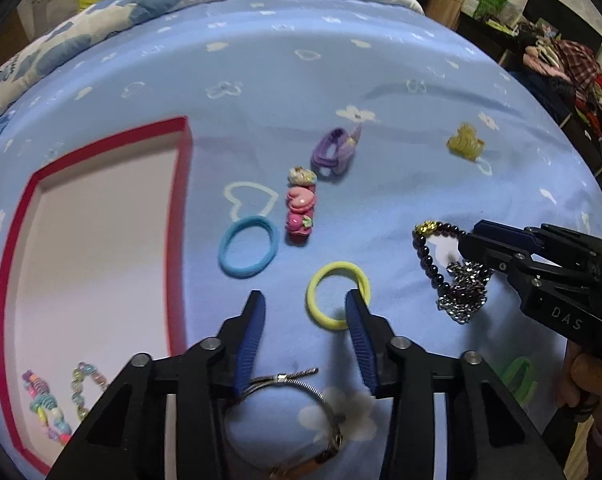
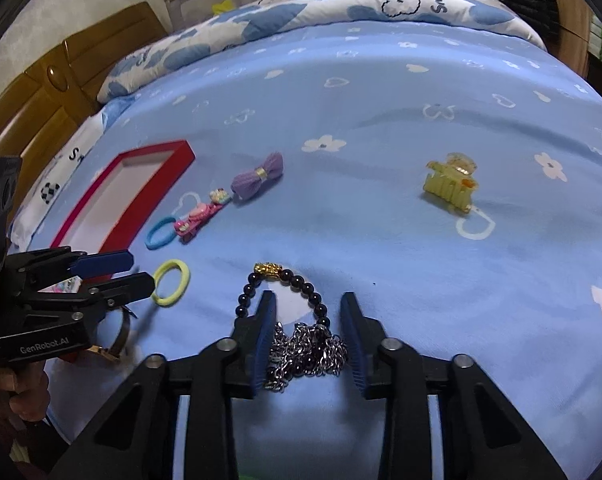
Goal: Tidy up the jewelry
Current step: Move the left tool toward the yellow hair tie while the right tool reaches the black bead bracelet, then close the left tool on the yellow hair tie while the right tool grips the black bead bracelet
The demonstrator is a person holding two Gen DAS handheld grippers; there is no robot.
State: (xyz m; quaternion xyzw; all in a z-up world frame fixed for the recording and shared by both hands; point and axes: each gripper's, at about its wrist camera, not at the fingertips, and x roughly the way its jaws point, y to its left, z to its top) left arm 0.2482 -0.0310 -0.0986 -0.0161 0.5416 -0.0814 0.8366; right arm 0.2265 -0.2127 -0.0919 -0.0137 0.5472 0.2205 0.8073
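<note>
A red-rimmed box [image 1: 183,184] with a white floor lies on the blue bedsheet at left; beaded bracelets [image 1: 47,408] lie in its near corner. My left gripper [image 1: 307,302] is open, above a silver bangle [image 1: 297,390], with one fingertip at the yellow hair tie [image 1: 321,276]. My right gripper [image 2: 308,304] is open, its fingers on either side of a silver chain [image 2: 307,350] and a black bead bracelet [image 2: 301,282] with a gold charm. A blue hair tie [image 1: 248,252], a pink clip [image 1: 300,210], a purple bow tie [image 1: 335,150] and a yellow claw clip [image 2: 451,186] lie farther out.
A green clip [image 1: 519,376] lies near the right gripper's body. A folded cloud-print quilt [image 2: 301,12] lies at the far side of the bed. A wooden headboard [image 2: 41,92] stands at left, and clutter [image 1: 573,68] lies past the bed's right edge.
</note>
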